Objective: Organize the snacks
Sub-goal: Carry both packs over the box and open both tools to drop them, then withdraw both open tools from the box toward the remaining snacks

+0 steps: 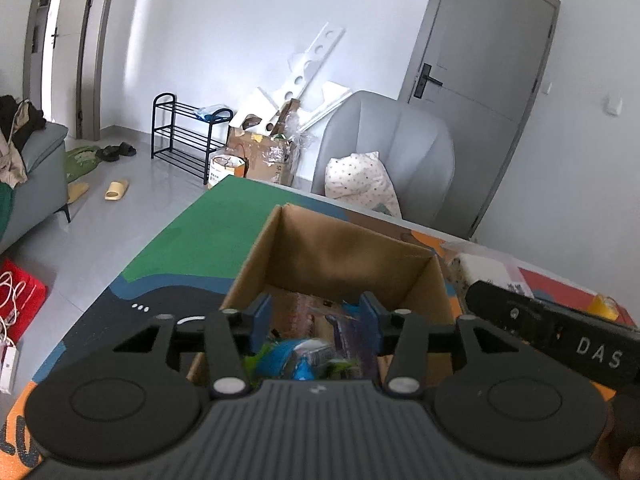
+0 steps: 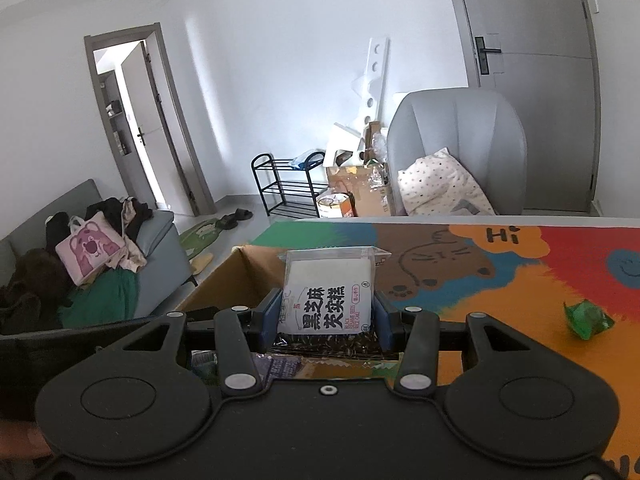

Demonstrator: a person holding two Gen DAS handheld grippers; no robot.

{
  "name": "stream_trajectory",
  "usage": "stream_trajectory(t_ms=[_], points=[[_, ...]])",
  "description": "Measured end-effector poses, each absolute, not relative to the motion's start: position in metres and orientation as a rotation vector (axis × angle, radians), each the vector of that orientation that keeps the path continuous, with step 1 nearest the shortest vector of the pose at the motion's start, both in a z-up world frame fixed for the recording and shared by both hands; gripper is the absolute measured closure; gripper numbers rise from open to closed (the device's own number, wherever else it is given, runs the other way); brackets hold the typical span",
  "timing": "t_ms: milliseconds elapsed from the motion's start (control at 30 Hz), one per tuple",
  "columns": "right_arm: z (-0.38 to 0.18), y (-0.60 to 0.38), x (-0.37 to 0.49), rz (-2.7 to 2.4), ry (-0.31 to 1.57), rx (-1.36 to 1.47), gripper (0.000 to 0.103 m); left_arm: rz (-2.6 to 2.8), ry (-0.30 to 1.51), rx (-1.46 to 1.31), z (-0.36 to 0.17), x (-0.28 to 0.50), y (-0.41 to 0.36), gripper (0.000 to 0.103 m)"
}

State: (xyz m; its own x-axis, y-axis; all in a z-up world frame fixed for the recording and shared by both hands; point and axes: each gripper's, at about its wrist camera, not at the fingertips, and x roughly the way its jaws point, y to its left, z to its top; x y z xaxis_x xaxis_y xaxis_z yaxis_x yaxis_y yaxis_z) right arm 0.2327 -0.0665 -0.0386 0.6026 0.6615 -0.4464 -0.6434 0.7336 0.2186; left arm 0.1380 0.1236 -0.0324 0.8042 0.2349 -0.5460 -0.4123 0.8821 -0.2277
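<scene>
The cardboard box [image 1: 340, 256] stands open-topped on the worktop [image 2: 500, 292]; its four walls bound entry from the sides. Snack packets [image 1: 304, 356] cover its floor. The left tool [image 1: 316, 320] sits over the opening, the right tool [image 1: 560, 332] just beside it, narrowing access there. Right of the box, the worktop is free except one green wrapper [image 2: 588, 318].

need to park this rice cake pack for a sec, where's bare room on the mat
Free: the orange stretch of the colourful play mat between the open brown cardboard box and the crumpled green wrapper, and the green patch beyond the box. Crowded: inside the box, full of snack packets.
</scene>
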Motion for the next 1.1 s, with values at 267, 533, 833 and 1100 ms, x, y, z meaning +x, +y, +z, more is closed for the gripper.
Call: stream_trajectory(t_ms=[267, 533, 833, 1100], points=[[-0.035, -0.055, 0.236, 0.785, 0.532, 0.056, 0.058, 0.386, 0.506, -0.373, -0.026, 0.131, 0.135, 0.042], [-0.032, -0.065, 0.237, 0.775, 0.528, 0.099, 0.042, 0.421, 0.487, -0.379, -0.023, 0.127, 0.142, 0.028], [-0.037, -0.098, 0.239, 0.705, 0.542, 0.11, 0.039, 0.397, 0.489, -0.34, -0.022, 0.132, 0.126, 0.015], [-0.041, -0.134, 0.241, 0.628, 0.551, 0.125, 0.031, 0.322, 0.508, -0.299, -0.022, 0.142, 0.097, 0.01]])
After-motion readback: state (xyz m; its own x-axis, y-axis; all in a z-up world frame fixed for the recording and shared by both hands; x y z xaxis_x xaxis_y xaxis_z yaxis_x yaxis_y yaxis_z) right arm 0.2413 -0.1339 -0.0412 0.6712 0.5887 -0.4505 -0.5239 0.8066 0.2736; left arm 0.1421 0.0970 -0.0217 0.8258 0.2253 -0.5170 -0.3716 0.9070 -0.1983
